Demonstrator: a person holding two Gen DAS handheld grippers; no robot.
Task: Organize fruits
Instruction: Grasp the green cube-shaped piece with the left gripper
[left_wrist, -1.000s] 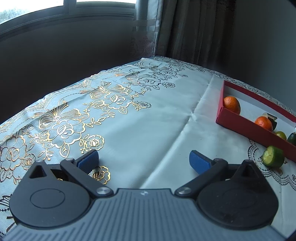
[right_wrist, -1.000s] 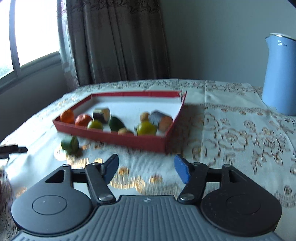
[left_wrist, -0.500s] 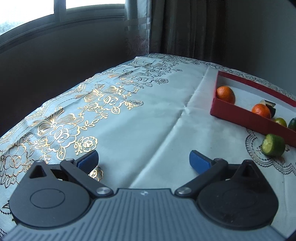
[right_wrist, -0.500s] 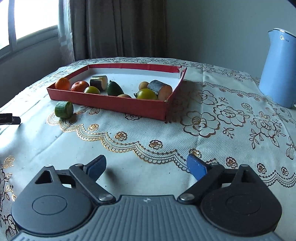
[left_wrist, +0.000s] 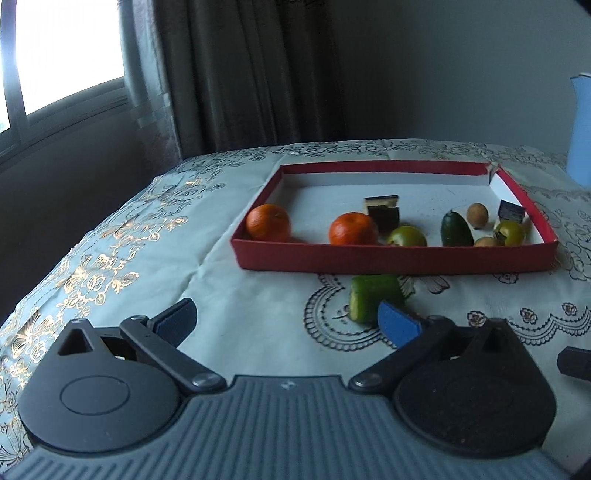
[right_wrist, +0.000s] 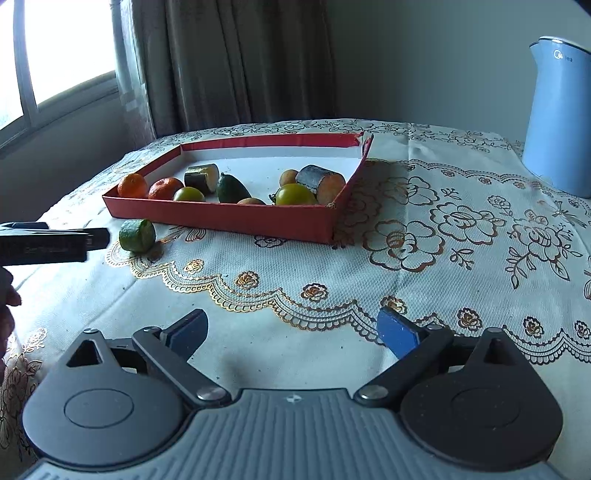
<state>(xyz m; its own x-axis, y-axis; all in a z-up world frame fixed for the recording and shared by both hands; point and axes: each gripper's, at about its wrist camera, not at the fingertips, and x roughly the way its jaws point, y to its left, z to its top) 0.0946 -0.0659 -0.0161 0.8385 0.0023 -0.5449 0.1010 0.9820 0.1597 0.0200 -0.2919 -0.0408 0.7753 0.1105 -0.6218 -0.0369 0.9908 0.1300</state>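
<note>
right gripper (right_wrist: 291, 330) jaws opening wide, empty above the tablecloth (right_wrist: 295, 266).

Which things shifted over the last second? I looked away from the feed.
The left gripper swung round toward the red tray and the cut green fruit outside it. The right gripper has spread wider, its jaws opening on nothing. The fruit stayed put.

A desk (right_wrist: 424, 266) covered with a pale cloth (left_wrist: 122, 258) patterned in gold and dark floral lace stands in a room corner. A bright window (right_wrist: 62, 48) on the left lets in daylight. Dark curtains (right_wrist: 236, 62) hang behind the desk, beside a plain grey wall (right_wrist: 424, 55). A light blue kettle (right_wrist: 557, 114) stands at the desk's far right.
</note>
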